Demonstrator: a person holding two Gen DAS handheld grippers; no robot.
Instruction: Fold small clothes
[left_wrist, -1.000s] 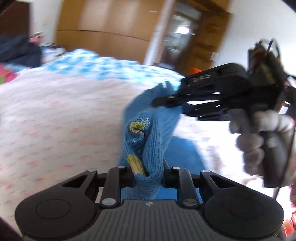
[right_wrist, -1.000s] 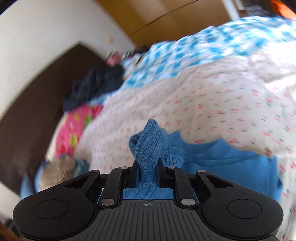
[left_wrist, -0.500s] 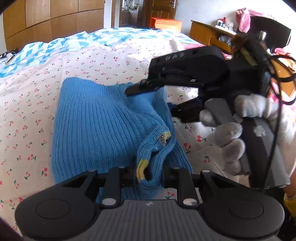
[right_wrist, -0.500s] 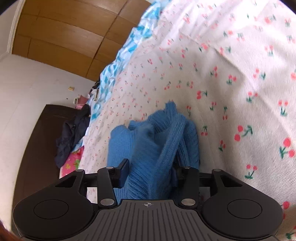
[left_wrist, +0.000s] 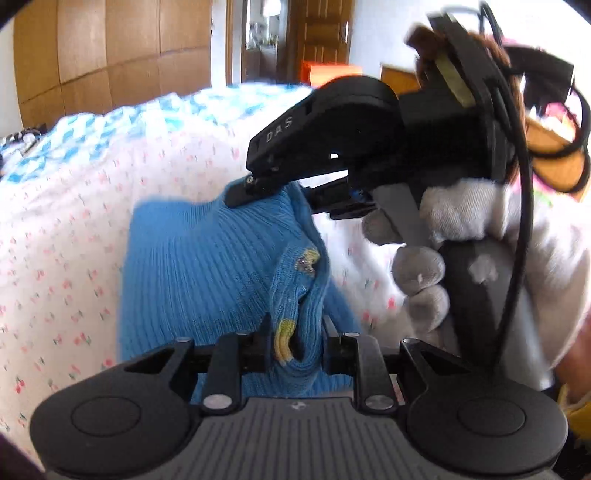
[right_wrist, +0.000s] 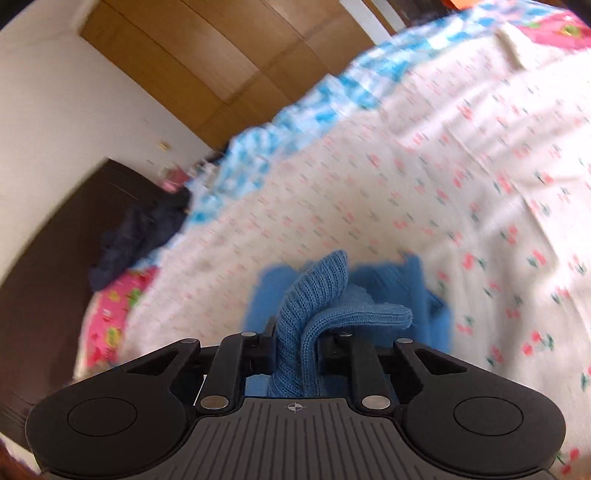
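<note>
blue sweater (left_wrist: 192, 266) lowered onto cherry-print sheet (left_wrist: 66, 229); wooden wardrobe (left_wrist: 110, 55) behind

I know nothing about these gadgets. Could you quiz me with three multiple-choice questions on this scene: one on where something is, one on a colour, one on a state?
1. Where does the knitted garment lie?
A. on a floral bedsheet
B. on a wooden floor
C. in a basket

2. What is its main colour?
A. red
B. blue
C. green

3. What is the left hand-held gripper doing?
A. hanging empty
B. resting on a shelf
C. pinching a fold of the garment

Answers:
A, the garment spreads over the bedsheet.
B, its knit is blue.
C, fabric is bunched between the left hand-held gripper fingers.
</note>
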